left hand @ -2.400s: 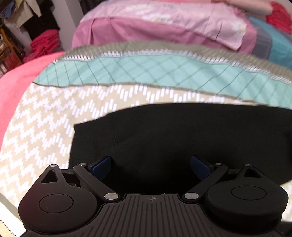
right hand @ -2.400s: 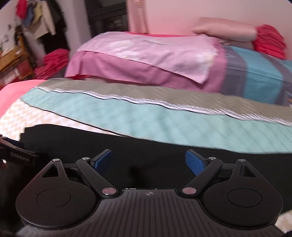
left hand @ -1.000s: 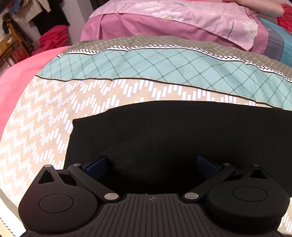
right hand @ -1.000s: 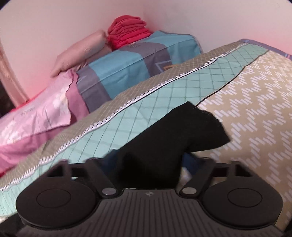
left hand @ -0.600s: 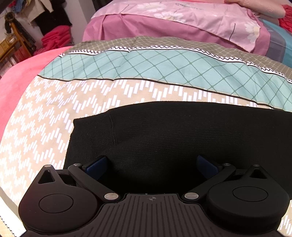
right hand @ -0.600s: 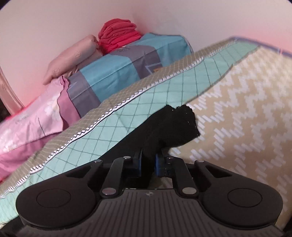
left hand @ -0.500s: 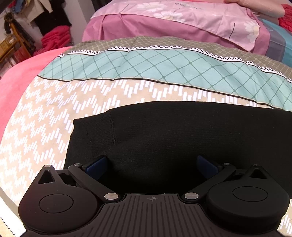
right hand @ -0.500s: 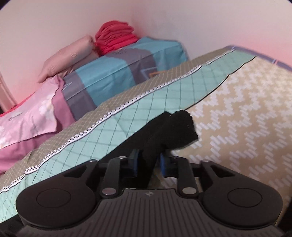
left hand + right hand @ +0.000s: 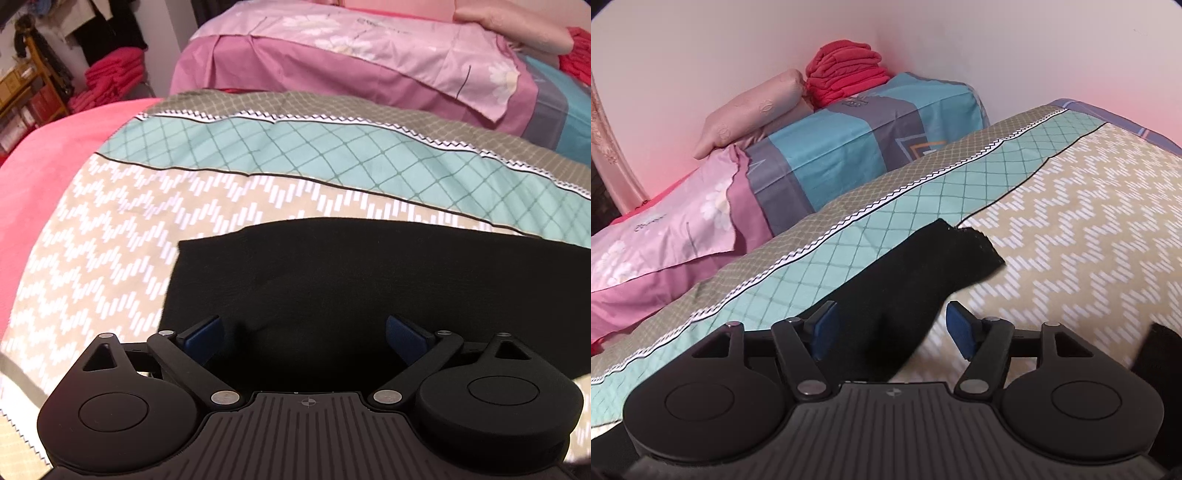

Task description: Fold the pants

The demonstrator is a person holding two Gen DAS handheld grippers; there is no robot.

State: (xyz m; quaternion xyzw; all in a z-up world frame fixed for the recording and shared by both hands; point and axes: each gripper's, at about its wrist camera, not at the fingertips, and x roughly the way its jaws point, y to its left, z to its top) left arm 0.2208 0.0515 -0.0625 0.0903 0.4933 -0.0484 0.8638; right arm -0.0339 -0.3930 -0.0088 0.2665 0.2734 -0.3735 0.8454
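Black knit pants (image 9: 369,280) lying flat on the patterned beige-and-teal bedspread (image 9: 155,229), left tool (image 9: 304,339) released above them, right tool (image 9: 888,325) spread wide, straddling the pants' end, gripping nothing

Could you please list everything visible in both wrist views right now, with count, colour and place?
pants: one, black, flat on the bedspread, leg end between the right jaws
bedspread: one, beige, teal and grey patterned, under the pants
pillows: several, pink and blue-grey, along the wall
folded cloths: one stack, red, atop the pillows
left gripper: one, black with blue pads, open over the pants
right gripper: one, same colours, open
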